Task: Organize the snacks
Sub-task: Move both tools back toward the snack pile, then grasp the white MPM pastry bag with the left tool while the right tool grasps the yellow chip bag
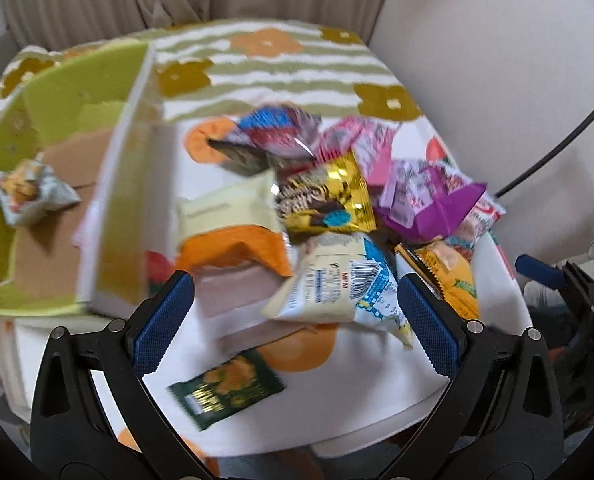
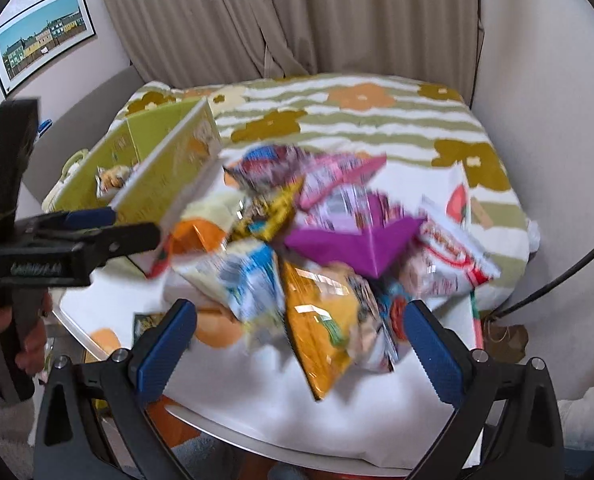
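On the table [image 1: 377, 408], under a flowery cloth [image 1: 281, 64], a heap of snack packets [image 1: 329, 200] sits in the middle, with a green box [image 1: 125, 184] just beside it on the left. The left gripper [image 1: 295, 316] hovers over the near side of the heap with its jaws wide apart and nothing between them. The right gripper [image 2: 299, 344] hovers over the heap too, jaws wide apart and empty.

Things could go wrong here. The packets lie on top of each other, so a grab at one may pinch two, or drag a neighbour off the table edge. The shiny wrappers look slippery and puffy, so one could slide out of the jaws. The box wall is close, so a quick swing could knock it.

The snacks look small and crinkly. There is a gold packet [image 1: 329, 200], a purple one [image 1: 429, 208], an orange one [image 1: 237, 252], a white and blue one [image 1: 337, 288] and a dark green one [image 1: 225, 392] lying alone nearer the edge. One small packet [image 1: 29, 196] already sits inside the box.
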`<state>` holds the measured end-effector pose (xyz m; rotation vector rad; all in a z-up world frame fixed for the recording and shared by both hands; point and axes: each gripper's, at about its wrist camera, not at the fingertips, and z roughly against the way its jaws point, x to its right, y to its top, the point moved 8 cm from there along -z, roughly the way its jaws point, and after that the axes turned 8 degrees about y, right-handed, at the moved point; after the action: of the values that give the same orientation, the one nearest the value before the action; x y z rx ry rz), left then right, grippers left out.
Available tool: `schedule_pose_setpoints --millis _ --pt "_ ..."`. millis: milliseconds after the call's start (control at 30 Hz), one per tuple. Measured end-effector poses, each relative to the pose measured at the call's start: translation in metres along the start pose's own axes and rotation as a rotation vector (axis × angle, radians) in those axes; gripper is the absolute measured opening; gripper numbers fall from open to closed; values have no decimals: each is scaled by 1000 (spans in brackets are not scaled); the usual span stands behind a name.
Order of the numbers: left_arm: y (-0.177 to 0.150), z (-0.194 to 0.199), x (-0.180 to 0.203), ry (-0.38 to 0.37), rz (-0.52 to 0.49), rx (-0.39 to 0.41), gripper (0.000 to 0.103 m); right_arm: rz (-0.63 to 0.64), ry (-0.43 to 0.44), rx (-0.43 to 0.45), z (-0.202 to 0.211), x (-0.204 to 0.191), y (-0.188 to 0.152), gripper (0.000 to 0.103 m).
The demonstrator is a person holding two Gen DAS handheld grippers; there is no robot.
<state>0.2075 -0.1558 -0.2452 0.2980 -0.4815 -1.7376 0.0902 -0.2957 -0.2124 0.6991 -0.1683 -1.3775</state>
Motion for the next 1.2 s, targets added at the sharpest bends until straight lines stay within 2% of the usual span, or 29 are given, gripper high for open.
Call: schedule_pose_setpoints --millis 200,500,567,700,900,1200 --pt "-5 -39 26 -3 -18 -63 101 -12 22 -39 -25 18 -22 103" --pt "-20 -72 42 19 -49 -143 101 2 37 -52 -48 29 -24 102" --pt "-21 -74 42 4 -42 -142 99 9 40 -53 -51 31 -23 102" --pt "-23 -72 46 -14 -68 -133 88 19 55 -66 -58 34 -23 100" --pt "-26 -70 47 -7 -98 -125 82 40 71 -85 -69 35 -21 95" --pt "-29 -64 50 2 -103 -109 78 73 110 -114 -83 29 -20 78"
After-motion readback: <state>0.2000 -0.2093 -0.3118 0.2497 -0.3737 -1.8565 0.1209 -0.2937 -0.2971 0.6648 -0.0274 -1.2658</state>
